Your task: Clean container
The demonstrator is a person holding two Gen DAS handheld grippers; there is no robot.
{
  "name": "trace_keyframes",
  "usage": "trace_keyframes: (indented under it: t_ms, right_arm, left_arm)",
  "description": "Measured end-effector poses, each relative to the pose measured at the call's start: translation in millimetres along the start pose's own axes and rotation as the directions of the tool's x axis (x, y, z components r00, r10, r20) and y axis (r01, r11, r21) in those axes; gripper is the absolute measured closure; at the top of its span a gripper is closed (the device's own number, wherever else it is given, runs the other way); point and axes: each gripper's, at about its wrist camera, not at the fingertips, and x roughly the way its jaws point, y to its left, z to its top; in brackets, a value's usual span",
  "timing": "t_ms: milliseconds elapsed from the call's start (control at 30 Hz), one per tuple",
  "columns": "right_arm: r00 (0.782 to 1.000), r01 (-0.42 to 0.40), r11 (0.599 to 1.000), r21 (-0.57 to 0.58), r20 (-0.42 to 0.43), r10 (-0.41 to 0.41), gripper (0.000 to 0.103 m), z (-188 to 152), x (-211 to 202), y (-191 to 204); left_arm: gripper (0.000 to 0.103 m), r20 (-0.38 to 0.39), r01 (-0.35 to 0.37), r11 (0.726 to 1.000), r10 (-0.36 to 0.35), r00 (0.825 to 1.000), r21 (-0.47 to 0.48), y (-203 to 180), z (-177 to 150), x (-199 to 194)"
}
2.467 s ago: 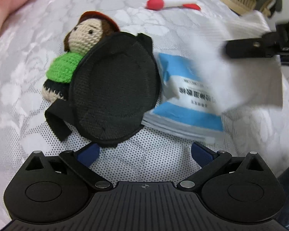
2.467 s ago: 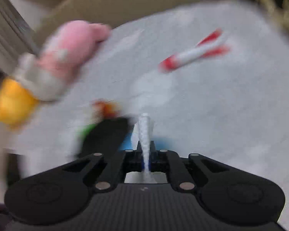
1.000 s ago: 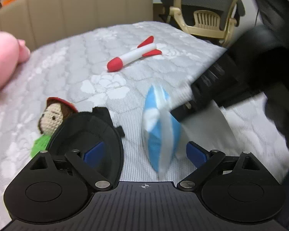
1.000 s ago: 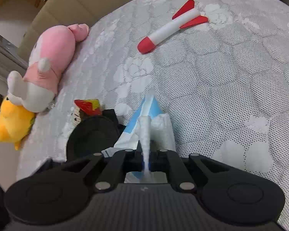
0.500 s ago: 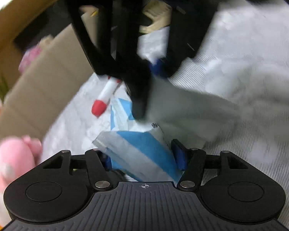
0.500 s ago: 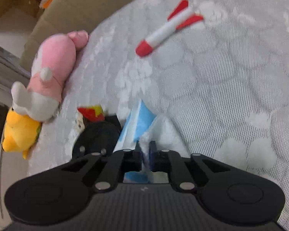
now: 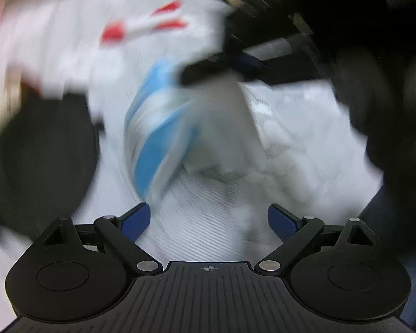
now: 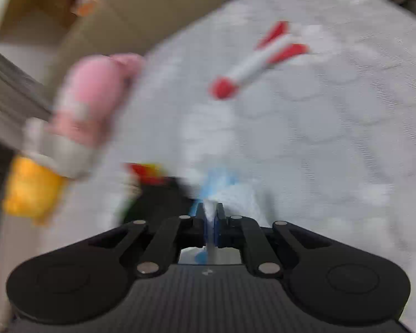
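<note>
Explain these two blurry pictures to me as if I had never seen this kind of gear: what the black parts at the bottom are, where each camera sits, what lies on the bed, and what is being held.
There is no robot here. A person holds a hand tool with two jaws in each hand, and a wide-angle camera on each tool looks forward along them.

One picture is from the left gripper. Its jaws are opening, with nothing between them. Ahead, the right gripper holds a white wipe coming out of a blue-and-white wipe pack. A black round case lies to the left.

The other picture is from the right gripper, shut on the wipe.

On the white quilted bed also lie a red-and-white toy rocket and a pink plush toy beside a yellow one.
</note>
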Motion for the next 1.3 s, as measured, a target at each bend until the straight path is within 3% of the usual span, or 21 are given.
trace_keyframes:
  t_ms: [33, 67, 133, 200, 333, 467, 500, 533, 567, 600, 667, 700, 733, 800, 867, 933, 1000, 1067, 1167, 1267, 1300]
  right_arm:
    - [0.999, 0.038, 0.999, 0.008, 0.004, -0.038, 0.097, 0.1, -0.5, -4.2]
    - [0.999, 0.036, 0.999, 0.035, 0.003, -0.036, 0.096, 0.6, -1.7, -9.9]
    - [1.0, -0.012, 0.993, 0.117, 0.006, 0.011, 0.096, 2.9, -5.1, -20.9]
    - [0.999, -0.038, 0.989, 0.143, 0.037, 0.033, 0.095, 5.0, -11.0, -24.4]
    - [0.987, -0.082, 0.99, 0.118, 0.145, 0.065, 0.094, 10.2, -28.5, -21.7]
    - [0.969, -0.176, 0.977, 0.121, 0.195, 0.151, 0.093, 13.3, -40.2, -26.6]
    - [0.964, -0.2, 0.972, 0.125, 0.203, 0.172, 0.093, 14.0, -40.3, -28.0]
    - [0.958, -0.219, 0.967, 0.131, 0.217, 0.187, 0.093, 14.2, -41.3, -29.3]
    - [0.954, -0.228, 0.966, 0.125, 0.229, 0.196, 0.093, 14.5, -43.2, -29.3]
    - [0.949, -0.235, 0.966, 0.112, 0.24, 0.203, 0.093, 15.1, -44.3, -27.5]
    - [0.943, -0.251, 0.964, 0.091, 0.248, 0.222, 0.093, 14.6, -46.5, -24.3]
    - [0.938, -0.27, 0.96, 0.08, 0.249, 0.243, 0.093, 14.5, -46.7, -22.8]
    - [0.932, -0.289, 0.955, 0.068, 0.249, 0.264, 0.093, 14.4, -46.8, -21.3]
    - [0.913, -0.332, 0.943, 0.037, 0.264, 0.311, 0.093, 14.5, -49.5, -16.3]
    - [0.898, -0.364, 0.931, 0.002, 0.265, 0.35, 0.093, 16.7, -50.0, -9.5]
    - [0.92, -0.328, 0.945, -0.004, 0.227, 0.32, 0.093, 21.4, -38.1, -3.1]
    - [0.947, -0.265, 0.964, -0.01, 0.188, 0.262, 0.092, 24.8, -25.8, 2.1]
    - [0.99, -0.048, 0.999, -0.026, 0.132, 0.051, 0.092, 21.2, -11.3, 1.2]
    - [0.975, 0.203, 0.978, -0.056, 0.1, -0.197, 0.091, 12.8, -4.8, -7.6]
    - [0.978, 0.184, 0.983, 0.027, 0.095, -0.186, 0.084, 14.9, -12.4, -19.9]
    - [0.981, 0.164, 0.986, 0.042, 0.103, -0.167, 0.076, 15.4, -15.1, -21.1]
  left_arm:
    - [0.008, 0.008, 0.078, 0.989, -0.078, 0.997, -0.125, 14.1, 1.0, -0.4]
    - [0.008, 0.026, 0.155, 0.957, -0.153, 0.988, -0.247, 28.1, 2.0, -0.8]
    - [0.007, 0.096, 0.273, 0.863, -0.257, 0.962, -0.425, 52.3, 2.3, -1.7]
    - [0.004, 0.143, 0.326, 0.776, -0.297, 0.944, -0.539, 69.7, -0.2, 1.7]
    - [0.003, 0.159, 0.352, 0.623, -0.344, 0.925, -0.699, 83.5, -3.7, 32.6]
    - [0.004, 0.208, 0.347, 0.581, -0.293, 0.933, -0.736, 76.1, 8.4, 52.6]
    - [0.004, 0.218, 0.341, 0.584, -0.272, 0.937, -0.737, 74.5, 13.1, 55.3]
    - [0.008, 0.207, 0.315, 0.621, -0.241, 0.948, -0.717, 72.5, 21.9, 56.5]
    - [0.032, 0.188, 0.274, 0.676, -0.2, 0.962, -0.684, 68.9, 31.8, 55.9]
    - [0.046, 0.161, 0.216, 0.752, -0.146, 0.976, -0.623, 63.2, 39.9, 51.4]
    - [0.051, 0.122, 0.05, 0.902, 0.003, 0.993, -0.428, 45.5, 50.8, 42.6]
    - [0.054, 0.117, -0.042, 0.948, 0.083, 0.99, -0.316, 36.1, 55.9, 39.0]
    - [0.056, 0.113, -0.134, 0.971, 0.159, 0.981, -0.2, 26.9, 58.2, 36.8]
    - [0.056, 0.09, -0.241, 0.97, 0.243, 0.966, -0.036, 14.6, 56.7, 37.3]
    - [0.056, 0.076, -0.292, 0.953, 0.286, 0.955, 0.082, 6.6, 49.4, 37.9]
    - [0.053, 0.076, -0.314, 0.936, 0.305, 0.949, 0.158, -1.4, 41.0, 35.7]
    - [0.047, 0.077, -0.315, 0.932, 0.306, 0.949, 0.177, -4.0, 31.0, 30.1]
    - [0.044, 0.08, -0.304, 0.938, 0.295, 0.952, 0.165, -3.5, 26.7, 26.1]
    - [0.036, 0.068, -0.259, 0.957, 0.252, 0.965, 0.127, 1.7, 26.3, 19.7]
    - [0.029, 0.056, -0.206, 0.975, 0.202, 0.978, 0.077, 9.7, 30.4, 15.4]
    - [0.029, 0.054, -0.199, 0.977, 0.196, 0.979, 0.072, 10.4, 31.4, 15.9]
